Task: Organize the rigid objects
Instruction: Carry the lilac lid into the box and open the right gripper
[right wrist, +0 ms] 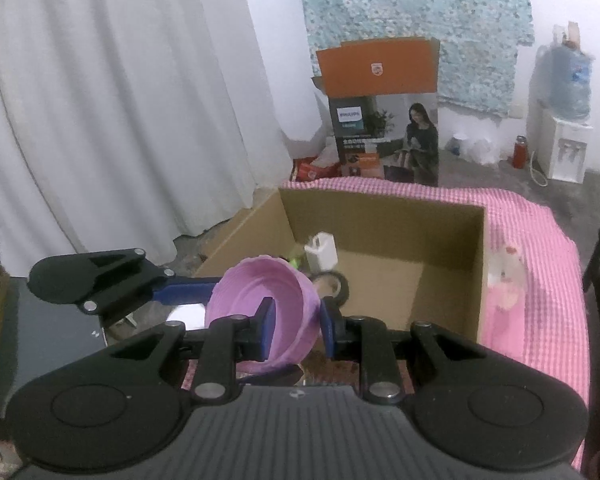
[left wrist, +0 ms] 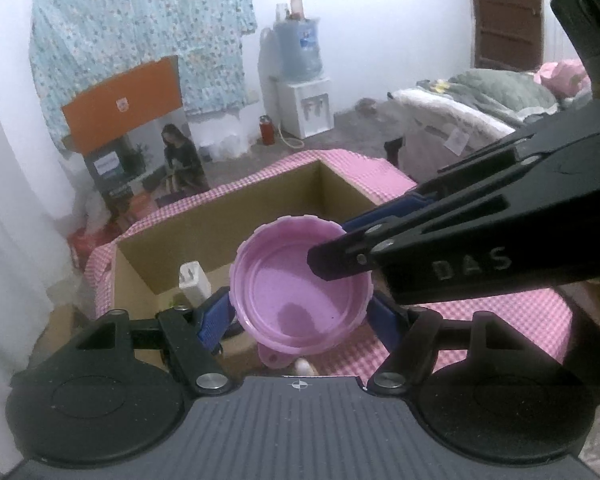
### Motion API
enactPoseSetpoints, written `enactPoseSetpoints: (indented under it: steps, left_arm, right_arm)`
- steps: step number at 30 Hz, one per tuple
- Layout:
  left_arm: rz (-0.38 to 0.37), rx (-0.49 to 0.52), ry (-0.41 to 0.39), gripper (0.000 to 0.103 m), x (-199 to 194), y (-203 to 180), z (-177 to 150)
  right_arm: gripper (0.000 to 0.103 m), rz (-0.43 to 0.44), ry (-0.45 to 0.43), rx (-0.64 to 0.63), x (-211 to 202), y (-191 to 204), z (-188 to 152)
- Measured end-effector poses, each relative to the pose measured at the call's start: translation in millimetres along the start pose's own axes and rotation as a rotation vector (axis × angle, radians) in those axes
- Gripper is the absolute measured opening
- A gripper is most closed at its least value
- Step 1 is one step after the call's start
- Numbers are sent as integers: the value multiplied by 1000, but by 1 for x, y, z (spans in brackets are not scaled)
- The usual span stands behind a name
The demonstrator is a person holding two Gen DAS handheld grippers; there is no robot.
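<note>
A shallow, round lid of smooth pink plastic (left wrist: 300,280), its rim scalloped and its hollow side turned up, hangs tilted above the near edge of an open cardboard box (left wrist: 220,216), gripped by both tongs at once. The left gripper (left wrist: 300,312) spans the lid's full width, its ribbed blue pads pressed on opposite outer sides of the rim. The right gripper (right wrist: 296,330) pinches the rim wall at one spot, one blue pad inside the bowl and the other on the ridged outside, jaws narrowly set; in the left wrist view its matte black fingers come in from the right and bite the lid's far right edge.

Beyond the tongs, the box shows plain brown corrugated walls, square-cornered. Inside it lie a white, boxy plug adapter (right wrist: 321,251) standing near the far left corner, and a dark roll of tape (right wrist: 332,286) just past the lid. The box rests on a cloth of pink-and-white gingham (right wrist: 540,264), finely checked, which spreads to the right of the right gripper. Farther off stand a white pleated curtain (right wrist: 120,100), a printed orange-topped carton (right wrist: 380,116), a pale blue floral sheet (right wrist: 412,12) hung on the wall, and a white water dispenser (right wrist: 562,148) topped by a translucent blue bottle.
</note>
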State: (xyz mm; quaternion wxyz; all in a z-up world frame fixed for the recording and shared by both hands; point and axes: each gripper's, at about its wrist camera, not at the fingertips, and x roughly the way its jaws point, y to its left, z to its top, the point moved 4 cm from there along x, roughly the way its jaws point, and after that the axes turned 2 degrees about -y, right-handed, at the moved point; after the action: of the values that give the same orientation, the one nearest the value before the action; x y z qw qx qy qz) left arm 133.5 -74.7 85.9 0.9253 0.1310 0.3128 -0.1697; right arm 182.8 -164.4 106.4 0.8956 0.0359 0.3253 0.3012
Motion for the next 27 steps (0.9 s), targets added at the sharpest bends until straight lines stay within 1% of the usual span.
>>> enactPoseSetpoints:
  steps: [2, 7, 10, 13, 20, 27]
  left_arm:
    - [-15, -12, 14, 72, 7, 10, 13]
    - [-17, -13, 40, 72, 25, 25, 35]
    - [-14, -13, 64, 72, 41, 31, 42]
    - [-26, -24, 112, 72, 65, 40, 48]
    - [-67, -71, 258, 72, 129, 60, 47]
    - [-90, -90, 366, 72, 178, 74, 43]
  right_arm:
    - [26, 16, 6, 13, 7, -7, 14]
    - [26, 31, 16, 9, 24, -21, 42]
    - [26, 43, 38, 23, 40, -32, 55]
    - [26, 43, 74, 27, 62, -45, 63]
    - [26, 41, 204, 58, 131, -76, 69]
    - [26, 20, 344, 78, 199, -104, 67]
